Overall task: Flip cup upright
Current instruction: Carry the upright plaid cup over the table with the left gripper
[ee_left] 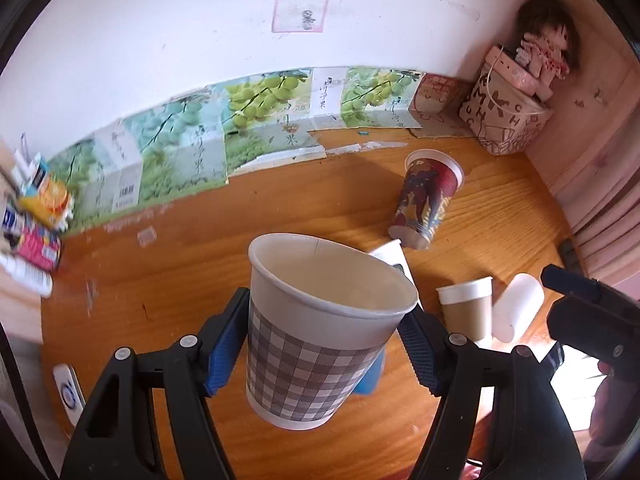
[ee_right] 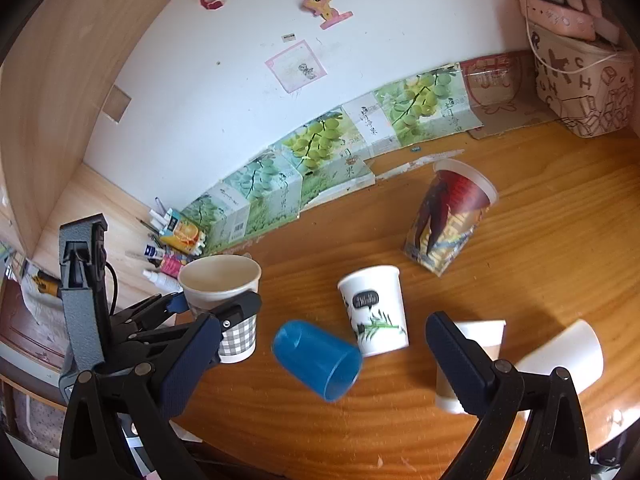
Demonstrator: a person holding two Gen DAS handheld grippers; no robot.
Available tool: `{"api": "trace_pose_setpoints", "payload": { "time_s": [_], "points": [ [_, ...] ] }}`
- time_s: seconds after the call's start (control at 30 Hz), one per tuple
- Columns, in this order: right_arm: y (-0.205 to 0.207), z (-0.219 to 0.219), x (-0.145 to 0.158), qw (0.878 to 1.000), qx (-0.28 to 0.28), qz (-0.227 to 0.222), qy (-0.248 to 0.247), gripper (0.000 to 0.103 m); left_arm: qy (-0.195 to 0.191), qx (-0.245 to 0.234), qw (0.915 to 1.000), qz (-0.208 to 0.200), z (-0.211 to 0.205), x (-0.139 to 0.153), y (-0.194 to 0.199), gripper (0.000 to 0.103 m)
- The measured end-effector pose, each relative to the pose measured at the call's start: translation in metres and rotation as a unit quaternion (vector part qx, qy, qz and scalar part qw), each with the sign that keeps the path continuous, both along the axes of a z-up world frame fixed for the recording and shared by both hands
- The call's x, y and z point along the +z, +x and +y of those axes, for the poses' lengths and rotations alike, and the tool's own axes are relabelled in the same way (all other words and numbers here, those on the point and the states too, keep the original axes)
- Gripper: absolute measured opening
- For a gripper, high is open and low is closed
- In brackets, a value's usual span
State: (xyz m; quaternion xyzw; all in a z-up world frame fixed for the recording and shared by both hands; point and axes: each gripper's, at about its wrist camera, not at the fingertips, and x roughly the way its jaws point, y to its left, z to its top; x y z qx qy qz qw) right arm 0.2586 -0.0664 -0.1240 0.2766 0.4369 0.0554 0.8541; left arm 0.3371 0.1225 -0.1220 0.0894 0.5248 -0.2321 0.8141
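Wooden tabletop point(ee_right: 520, 240), cups scattered. My left gripper point(ee_left: 320, 344) clamps the checked paper cup point(ee_left: 316, 332) mid-wall, mouth up, apparently airborne near the left edge; light, crushable. Right gripper point(ee_right: 320, 368) gapes empty.

1. Wooden desk point(ee_right: 540, 240), orange-brown grain.
2. Middle: blue cup point(ee_right: 318, 360) on its side, printed white cup point(ee_right: 376, 312) upright.
3. Toward back edge: red patterned cup point(ee_right: 448, 224).
4. Back-right corner: lettered bag point(ee_right: 580, 88).
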Motion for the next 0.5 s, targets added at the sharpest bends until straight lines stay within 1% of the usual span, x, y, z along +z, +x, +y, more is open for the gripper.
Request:
{"api": "trace_pose_setpoints", "payload": {
  "time_s": [0.07,0.17,0.3,0.4,0.5],
  "points": [
    [-0.013,0.007,0.003,1.0,0.0,0.0,-0.019,0.103,-0.019,0.011,0.9997,0.012,0.007,0.0,-0.012,0.074],
    [-0.034,0.018,0.004,0.999,-0.001,0.003,-0.044,0.103,-0.057,0.023,0.9973,0.039,0.019,-0.004,-0.032,0.074],
    [-0.063,0.034,0.003,0.998,-0.004,0.01,-0.06,0.103,-0.092,0.028,0.9932,0.066,0.028,-0.009,-0.054,0.074],
    [-0.081,0.047,0.0,0.997,-0.002,0.017,-0.081,0.103,-0.112,0.03,0.9898,0.083,0.033,-0.015,-0.067,0.074],
    [-0.097,0.058,-0.003,0.996,0.003,0.028,-0.084,0.103,-0.119,0.035,0.987,0.102,0.037,-0.023,-0.078,0.074]
  ]
}}
